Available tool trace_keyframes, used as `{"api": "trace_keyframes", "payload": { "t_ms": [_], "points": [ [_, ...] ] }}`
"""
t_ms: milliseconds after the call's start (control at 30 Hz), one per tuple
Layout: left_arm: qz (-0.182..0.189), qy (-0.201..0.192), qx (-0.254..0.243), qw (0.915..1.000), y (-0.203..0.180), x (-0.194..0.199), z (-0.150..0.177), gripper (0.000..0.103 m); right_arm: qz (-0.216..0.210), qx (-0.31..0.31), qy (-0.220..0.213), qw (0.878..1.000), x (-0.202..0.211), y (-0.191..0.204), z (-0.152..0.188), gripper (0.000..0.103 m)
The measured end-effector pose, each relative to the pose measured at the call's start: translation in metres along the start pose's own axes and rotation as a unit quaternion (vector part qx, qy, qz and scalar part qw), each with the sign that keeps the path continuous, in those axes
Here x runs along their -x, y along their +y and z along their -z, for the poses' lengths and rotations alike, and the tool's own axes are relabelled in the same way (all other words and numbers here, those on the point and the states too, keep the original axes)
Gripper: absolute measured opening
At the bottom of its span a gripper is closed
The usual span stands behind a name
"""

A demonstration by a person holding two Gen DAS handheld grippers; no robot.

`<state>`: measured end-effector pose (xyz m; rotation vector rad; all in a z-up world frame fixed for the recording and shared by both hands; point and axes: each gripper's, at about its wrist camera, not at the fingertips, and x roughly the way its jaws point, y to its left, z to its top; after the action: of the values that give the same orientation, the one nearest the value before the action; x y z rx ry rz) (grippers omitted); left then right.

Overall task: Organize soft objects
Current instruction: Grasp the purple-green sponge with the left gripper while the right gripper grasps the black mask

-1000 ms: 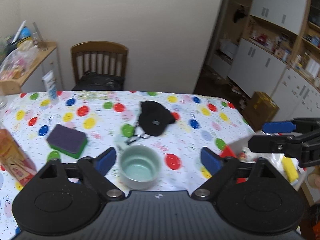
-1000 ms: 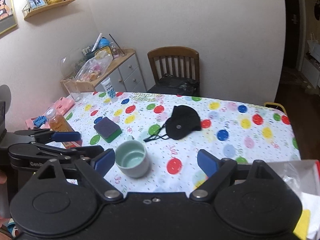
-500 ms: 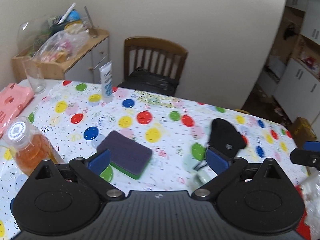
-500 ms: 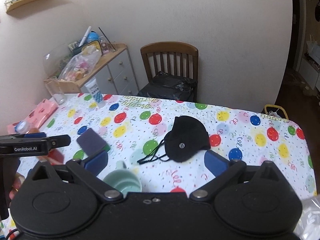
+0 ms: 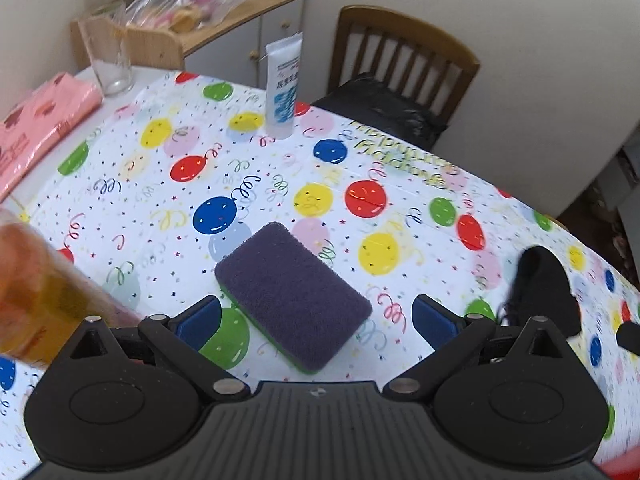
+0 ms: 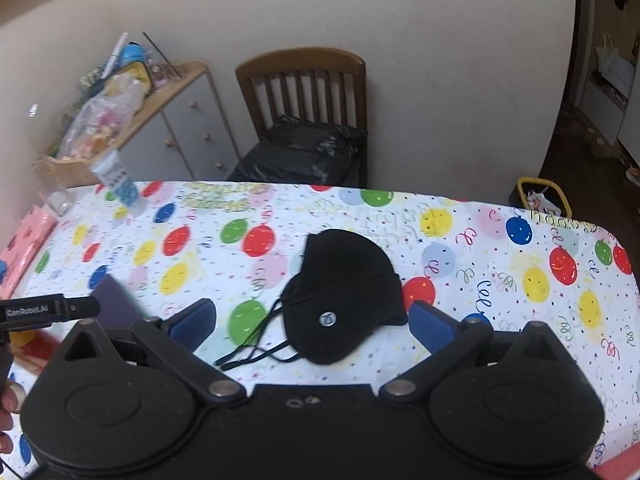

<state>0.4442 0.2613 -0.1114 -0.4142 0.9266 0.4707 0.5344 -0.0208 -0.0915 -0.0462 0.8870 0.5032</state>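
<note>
Purple-topped sponge (image 5: 294, 298), one, green underside showing only as a thin edge, lies low centre of the left wrist view between the blue pads of the left tool (image 5: 316, 320); jaws wide apart, pads not touching it, nothing held. Orange bottle (image 5: 36, 292) at left edge is blurred and cut off. One clear glass (image 5: 108, 60) and one white tube (image 5: 284, 88) stand upper left; one pink bag (image 5: 36, 128) is cropped by the frame.

Black face mask (image 6: 346, 300), one, with loose ear cords, lies centre of the right wrist view on the balloon-print surface (image 6: 500, 292), between the fingers of the right tool (image 6: 312, 322). Its jaws have just been opening and stand fully spread, gripping nothing. Sponge here is a blurred sliver, mostly hidden. One wooden chair (image 6: 302, 92) beyond the far edge, a black bag on its seat.
</note>
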Motion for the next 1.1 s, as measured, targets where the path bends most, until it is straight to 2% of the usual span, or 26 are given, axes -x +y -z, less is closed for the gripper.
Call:
{"api": "trace_keyframes", "payload": {
  "t_ms": [167,233,367,600,833,1100],
  "points": [
    [-0.038,0.015,0.020,0.9990,-0.003,-0.026,-0.009,0.102,0.016,-0.011,0.017,1.000,-0.030,-0.012,-0.007,0.103],
    [-0.066,0.028,0.027,0.9971,-0.002,-0.038,-0.011,0.102,0.020,-0.017,0.020,0.999,-0.041,-0.016,-0.010,0.103],
    [-0.092,0.045,0.057,0.9931,0.004,-0.056,-0.016,0.102,0.016,-0.022,0.026,0.999,-0.060,-0.022,-0.015,0.103],
    [-0.096,0.065,0.084,0.9897,0.003,-0.077,-0.017,0.102,0.020,-0.024,0.041,0.999,-0.097,-0.018,-0.026,0.103],
    [-0.097,0.070,0.093,0.9884,0.003,-0.091,-0.013,0.102,0.046,-0.014,0.043,0.998,-0.126,-0.012,-0.030,0.103],
    [-0.103,0.052,0.085,0.9897,0.001,-0.093,-0.009,0.101,0.067,-0.017,0.054,0.996,-0.143,-0.012,-0.025,0.103]
  ]
}}
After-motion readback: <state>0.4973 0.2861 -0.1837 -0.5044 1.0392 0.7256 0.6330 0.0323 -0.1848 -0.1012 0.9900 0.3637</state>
